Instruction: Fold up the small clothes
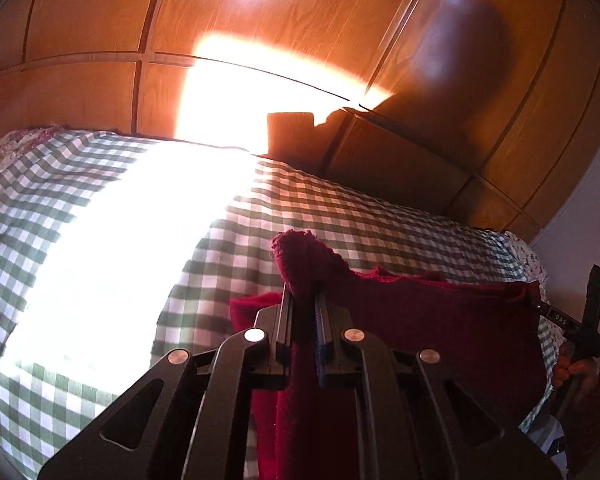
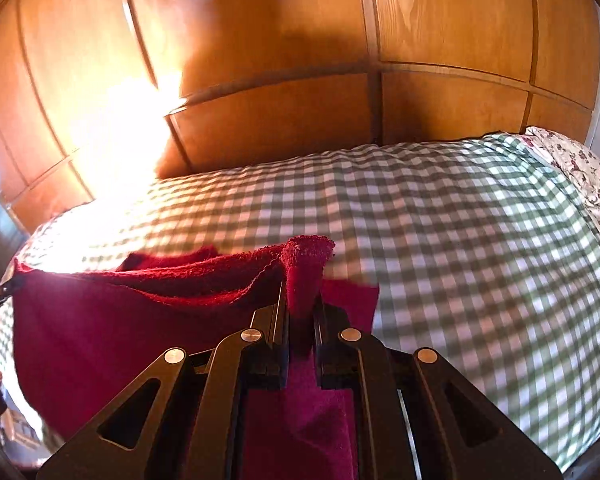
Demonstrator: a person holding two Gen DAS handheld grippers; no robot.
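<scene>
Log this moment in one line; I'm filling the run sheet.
step: lifting cloth | left gripper: shut on red cloth corner | right gripper: shut on other corner | surface: checked bedspread

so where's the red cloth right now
The red cloth hangs stretched between the left gripper and right gripper, each shut on a top corner, above the checked bedcover and before the wooden wardrobe.

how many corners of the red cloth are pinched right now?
2. The left tongs clamp one top corner of the red cloth; the right tongs clamp the other top corner. The lower corners hang below, out of view.
</scene>
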